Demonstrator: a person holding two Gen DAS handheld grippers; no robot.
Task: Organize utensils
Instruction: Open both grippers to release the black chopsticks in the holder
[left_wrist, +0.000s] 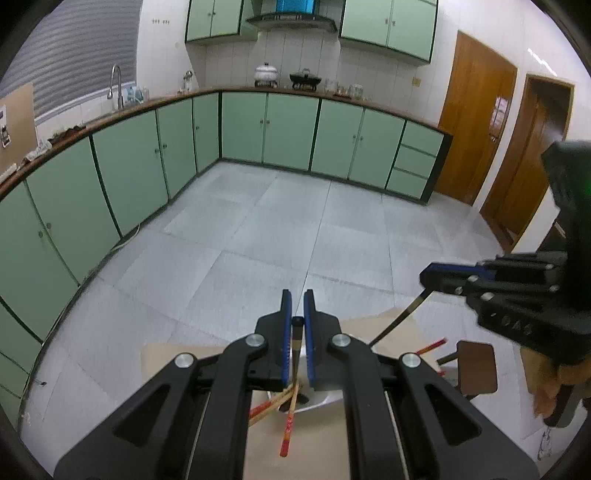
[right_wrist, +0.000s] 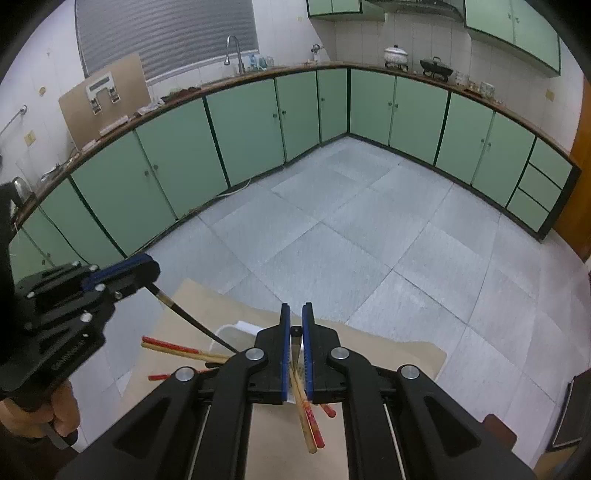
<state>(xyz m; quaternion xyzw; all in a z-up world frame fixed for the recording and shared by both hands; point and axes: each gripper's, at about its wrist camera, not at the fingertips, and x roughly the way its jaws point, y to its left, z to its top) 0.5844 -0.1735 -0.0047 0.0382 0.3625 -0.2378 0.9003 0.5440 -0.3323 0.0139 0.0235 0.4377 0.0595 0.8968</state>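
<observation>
Green cabinets (left_wrist: 129, 173) under counter; faucet (right_wrist: 234, 51); wooden doors (left_wrist: 476, 122); grey floor (right_wrist: 369, 240).

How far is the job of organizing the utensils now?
Done: some red-tipped chopsticks already stand in the white holder. In hand: the left gripper and the right gripper each clamp one dark chopstick. Left: putting both in; other chopsticks lean loosely.

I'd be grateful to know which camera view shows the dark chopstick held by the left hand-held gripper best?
The right wrist view: the dark chopstick shows side-on, running from the left hand-held gripper toward the white holder. The left wrist view foreshortens it between the pads.
</observation>
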